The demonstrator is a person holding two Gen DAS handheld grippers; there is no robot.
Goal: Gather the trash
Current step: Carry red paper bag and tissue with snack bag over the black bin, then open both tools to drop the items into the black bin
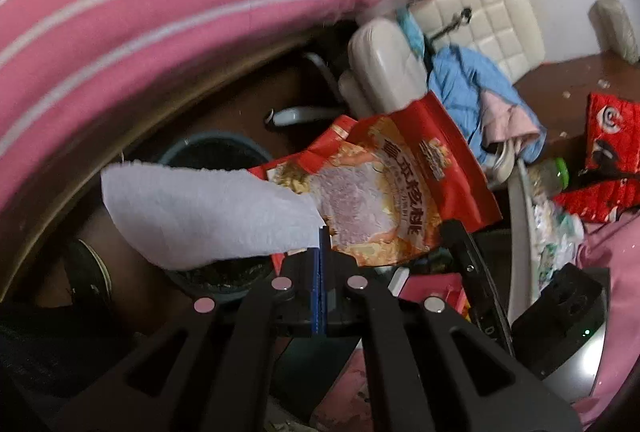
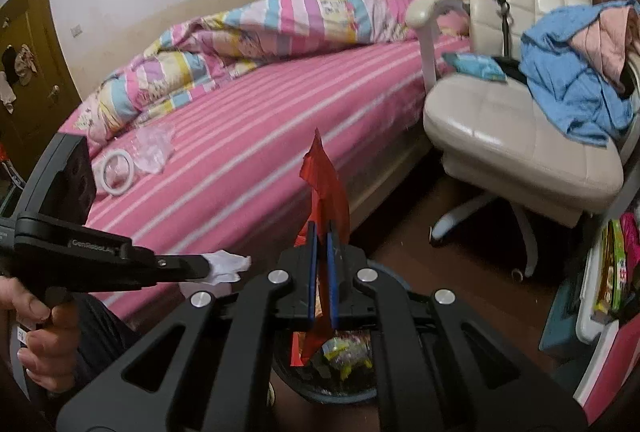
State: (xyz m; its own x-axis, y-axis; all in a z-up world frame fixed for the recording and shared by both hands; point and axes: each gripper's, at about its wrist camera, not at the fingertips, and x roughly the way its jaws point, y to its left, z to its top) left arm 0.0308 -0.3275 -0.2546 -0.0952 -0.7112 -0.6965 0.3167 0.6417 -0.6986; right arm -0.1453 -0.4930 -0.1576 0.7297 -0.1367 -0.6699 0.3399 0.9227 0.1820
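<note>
My left gripper is shut on a white tissue, which fans out to the left above a dark round bin. My right gripper is shut on a red snack bag that sticks up past its blue pads and hangs down over the bin, which holds bright wrappers. In the left wrist view the same bag spreads out beside the tissue, with the right gripper at its lower right corner. The right wrist view shows the left gripper with the tissue, held by a hand.
A bed with a pink striped sheet runs along the left, with a clear plastic wrapper and a white ring on it. A cream chair carrying blue clothes stands right. More red bags lie on a brown desk.
</note>
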